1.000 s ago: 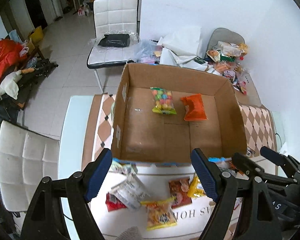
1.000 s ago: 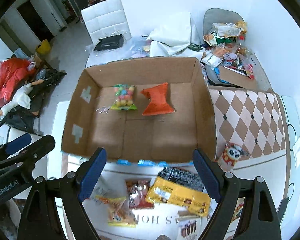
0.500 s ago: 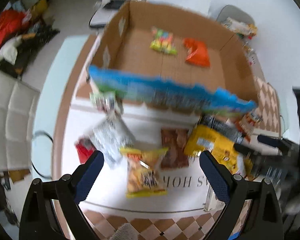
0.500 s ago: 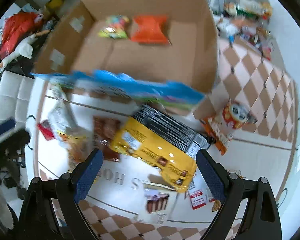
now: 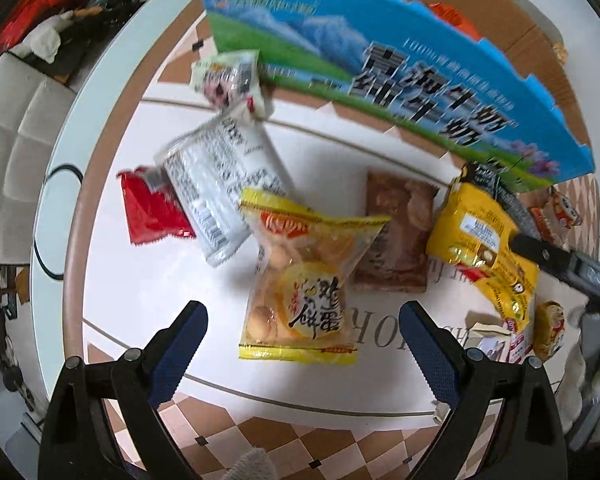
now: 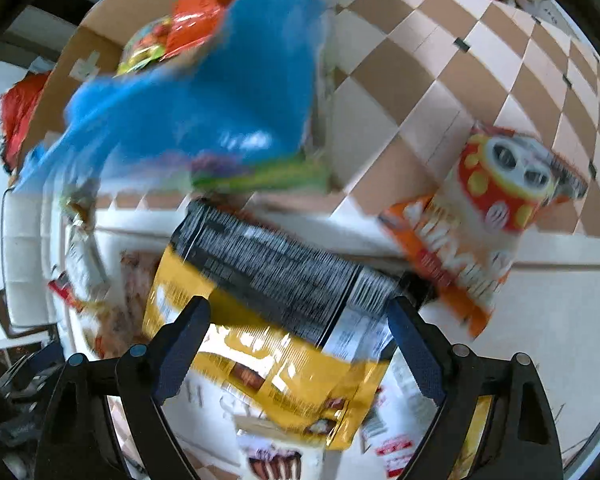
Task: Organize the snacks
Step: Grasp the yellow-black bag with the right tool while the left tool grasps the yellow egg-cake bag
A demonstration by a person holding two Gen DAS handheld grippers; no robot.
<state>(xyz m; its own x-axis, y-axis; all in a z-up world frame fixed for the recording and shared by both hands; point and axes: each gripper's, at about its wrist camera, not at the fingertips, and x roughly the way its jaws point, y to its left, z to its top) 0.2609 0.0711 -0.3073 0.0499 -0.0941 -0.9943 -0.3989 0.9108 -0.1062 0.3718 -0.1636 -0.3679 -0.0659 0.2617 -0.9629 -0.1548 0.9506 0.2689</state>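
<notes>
On the left side of the table, a flat red packet [image 5: 150,210] lay partly under a crinkly white bag [image 5: 224,184]. The left gripper [image 5: 302,344] hung wide open with nothing in it, right over a shiny yellow biscuit bag [image 5: 304,280]. A brown snack pack [image 5: 400,240] lay just beside that bag. The right gripper [image 6: 300,352] was wide open and empty too, above a big yellow and black bag [image 6: 272,320] that looked smooth and puffy. Farther right lay an orange bag with a panda face [image 6: 480,208]. Behind them all stood the cardboard box [image 5: 532,32] with its blue printed side, and two snacks were already inside. This looked like the reaching step. Next, each gripper probably needed to go down and squeeze its bag gently.
</notes>
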